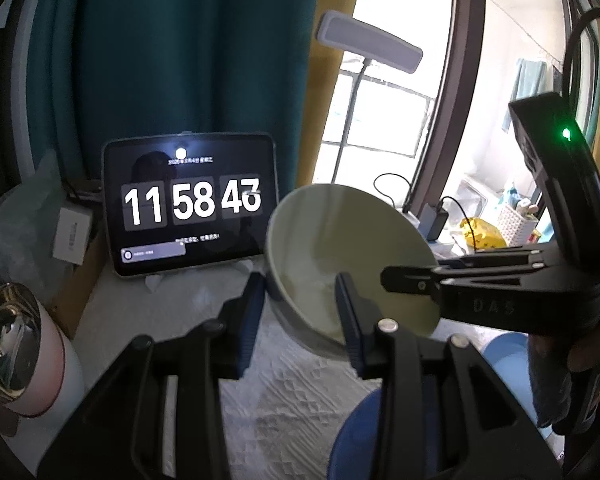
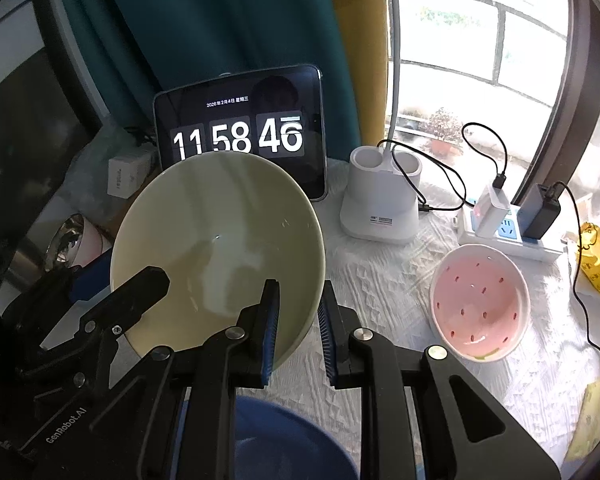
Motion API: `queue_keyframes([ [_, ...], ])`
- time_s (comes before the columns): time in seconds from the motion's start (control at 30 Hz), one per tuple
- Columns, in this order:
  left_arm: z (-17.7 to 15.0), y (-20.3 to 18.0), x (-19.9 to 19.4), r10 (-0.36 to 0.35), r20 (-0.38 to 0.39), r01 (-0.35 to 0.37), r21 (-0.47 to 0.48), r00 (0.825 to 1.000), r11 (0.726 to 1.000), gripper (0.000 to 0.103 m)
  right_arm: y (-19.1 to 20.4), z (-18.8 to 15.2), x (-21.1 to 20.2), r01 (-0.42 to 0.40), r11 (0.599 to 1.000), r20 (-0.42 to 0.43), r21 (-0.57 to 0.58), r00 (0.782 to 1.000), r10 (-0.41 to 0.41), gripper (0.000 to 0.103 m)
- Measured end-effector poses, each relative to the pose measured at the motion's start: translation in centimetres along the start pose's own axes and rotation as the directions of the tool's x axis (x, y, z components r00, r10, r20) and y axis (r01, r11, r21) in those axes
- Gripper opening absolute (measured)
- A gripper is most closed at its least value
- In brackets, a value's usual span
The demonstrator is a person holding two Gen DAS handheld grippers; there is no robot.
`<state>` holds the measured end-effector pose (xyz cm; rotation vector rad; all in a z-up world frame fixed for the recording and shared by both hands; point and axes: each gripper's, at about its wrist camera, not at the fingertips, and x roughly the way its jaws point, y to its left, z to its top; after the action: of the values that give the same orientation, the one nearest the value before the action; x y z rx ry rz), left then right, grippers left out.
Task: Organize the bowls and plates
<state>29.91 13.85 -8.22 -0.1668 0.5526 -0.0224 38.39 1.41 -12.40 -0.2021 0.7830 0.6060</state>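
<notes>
Both tools pinch the pale green bowl (image 2: 216,240) by its rim, right tool (image 2: 298,332) and left tool (image 1: 300,320), lifting it above the blue bowl (image 2: 288,440), presumably for stacking.

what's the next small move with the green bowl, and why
Probably lower the pale green bowl onto the blue bowl just beneath it. Both the right gripper and left gripper straddle its rim, it hangs tilted above the cloth, and the blue bowl looks empty; the pink strawberry dish sits apart to the right.
</notes>
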Motion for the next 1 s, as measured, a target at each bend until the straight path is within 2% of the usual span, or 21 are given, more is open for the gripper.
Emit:
queue_keyframes([
  [0.53,-0.7,-1.4,-2.9,-0.01,0.021,0.01,0.005,1.0,1.0,0.037,0.9,-1.8,-3.4,0.011,1.0,0.035,-0.002,0.999,-0.011,0.021],
  [1.0,-2.9,-3.0,-4.9,-0.025,0.007,0.025,-0.003,1.0,1.0,0.037,1.2,-5.0,-5.1,0.026,1.0,0.03,0.011,0.999,-0.026,0.021],
])
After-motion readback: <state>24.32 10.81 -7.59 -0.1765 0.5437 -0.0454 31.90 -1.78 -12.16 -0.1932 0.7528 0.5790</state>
